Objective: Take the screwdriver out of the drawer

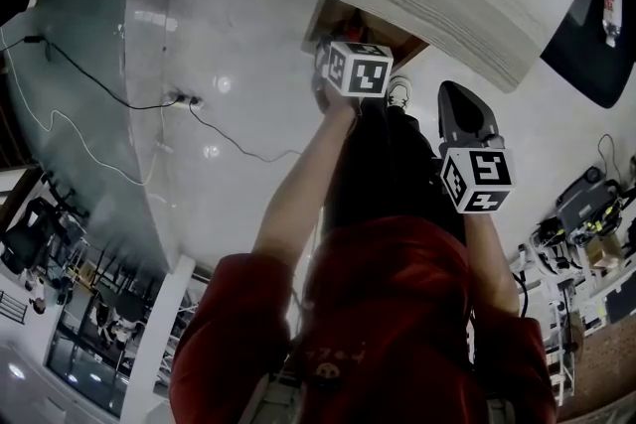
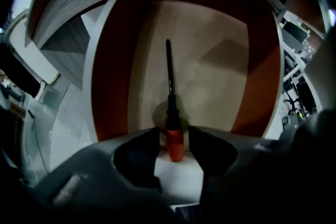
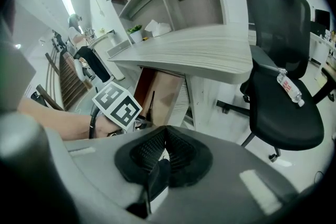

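The left gripper [image 2: 174,134] reaches down into the open red-brown wooden drawer [image 2: 107,76] under the pale wood-grain counter [image 3: 199,50]. Its fingers [image 2: 139,148] are released and apart, one on either side of the orange-red handle of the black-shafted screwdriver [image 2: 170,97], with a slim gap on each side. The screwdriver lies on the drawer's beige floor, its shaft pointing away from the gripper. The right gripper [image 3: 164,131] hangs outside the drawer, near the left one, its fingers clenched together on nothing. A black office chair [image 3: 283,60] stands near the counter, with a clear water bottle [image 3: 289,87] on its seat.
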Demonstrator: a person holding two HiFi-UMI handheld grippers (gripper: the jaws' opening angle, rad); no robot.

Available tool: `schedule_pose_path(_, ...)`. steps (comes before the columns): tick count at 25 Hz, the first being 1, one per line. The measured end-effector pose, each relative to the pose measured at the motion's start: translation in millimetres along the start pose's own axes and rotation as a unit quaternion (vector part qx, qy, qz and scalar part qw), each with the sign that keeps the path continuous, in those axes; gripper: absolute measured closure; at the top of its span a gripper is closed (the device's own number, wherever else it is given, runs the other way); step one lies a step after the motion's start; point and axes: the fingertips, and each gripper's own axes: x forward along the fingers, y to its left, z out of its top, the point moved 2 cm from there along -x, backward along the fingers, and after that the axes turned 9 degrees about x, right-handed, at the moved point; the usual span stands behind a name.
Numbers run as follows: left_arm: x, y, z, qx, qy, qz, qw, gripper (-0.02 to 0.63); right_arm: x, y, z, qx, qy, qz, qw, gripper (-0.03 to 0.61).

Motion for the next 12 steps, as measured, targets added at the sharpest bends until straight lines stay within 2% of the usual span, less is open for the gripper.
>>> schedule_pose_path(5,4.5,-1.7,-0.9,0.014,0.034,0.003,0.9993,0.451,-0.9,-2.0,-0.7,0.004,0.002,-0.001,1.000,0.577)
schedule_pose_path(8,9.2,-4.3,-5.2,0.033,0.053,0.001,0.9981,0.501,-0.7,-5.8,0.0,0.007,0.000,-0.002,1.000,0.577)
schedule_pose_path(12,7.9,-6.7,-6.7,0.048,0.055,0.004,0.9973,0.520,-3.1,-8.0,1.1,0.010,-0.004,-0.003,1.000,0.577)
